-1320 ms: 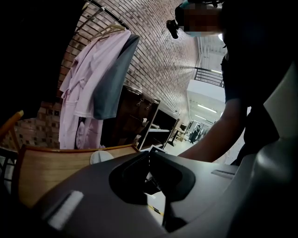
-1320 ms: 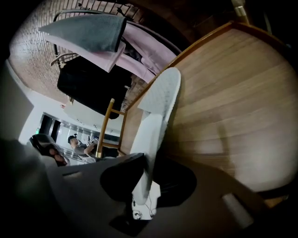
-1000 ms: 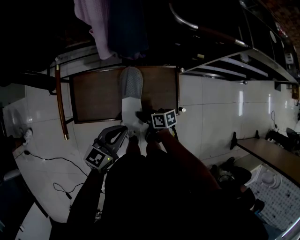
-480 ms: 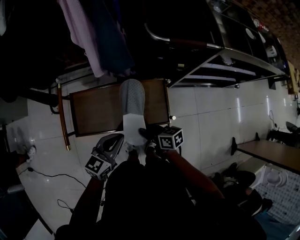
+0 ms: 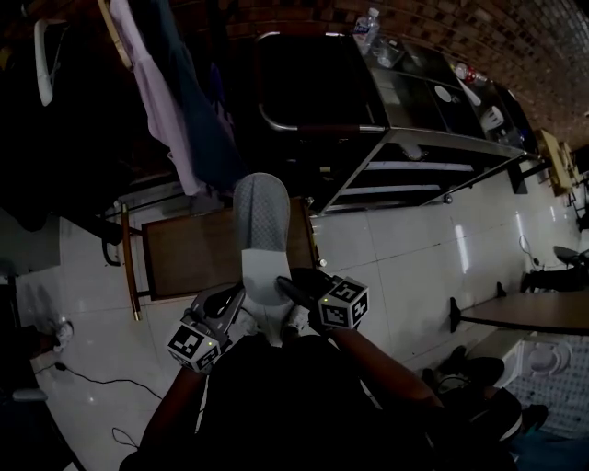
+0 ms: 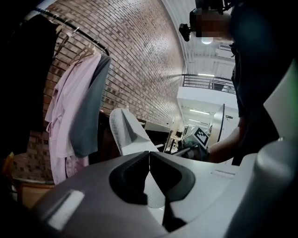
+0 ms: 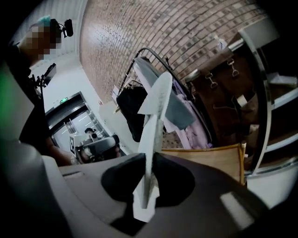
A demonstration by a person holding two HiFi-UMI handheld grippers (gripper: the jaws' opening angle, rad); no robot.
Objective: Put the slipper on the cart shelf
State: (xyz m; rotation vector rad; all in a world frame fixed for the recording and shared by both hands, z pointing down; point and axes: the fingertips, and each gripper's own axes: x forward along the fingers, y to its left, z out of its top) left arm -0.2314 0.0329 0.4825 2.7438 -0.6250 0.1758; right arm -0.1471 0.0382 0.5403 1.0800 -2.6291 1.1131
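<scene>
A grey-and-white slipper (image 5: 259, 221) is held up in the air, toe pointing away from me. My right gripper (image 5: 287, 292) is shut on its white heel end; in the right gripper view the thin sole (image 7: 156, 116) stands edge-on between the pads (image 7: 150, 160). My left gripper (image 5: 235, 299) sits just left of the heel, fingertips together with nothing pinched (image 6: 149, 153), the slipper (image 6: 122, 130) beyond them. The metal cart (image 5: 414, 138) with its dark shelves (image 5: 405, 170) stands ahead to the right, beyond the slipper's toe.
A wooden chair seat (image 5: 189, 253) lies below the slipper on the white tiled floor. Clothes (image 5: 161, 101) hang on a rail at the upper left. Bottles (image 5: 368, 23) stand on the cart top. A table edge (image 5: 534, 308) is at the right, a cable (image 5: 74, 377) at the lower left.
The slipper has risen off the chair seat with my right gripper. The view has tilted up, bringing the cart and hanging clothes further into the picture. Both grippers stay by the heel.
</scene>
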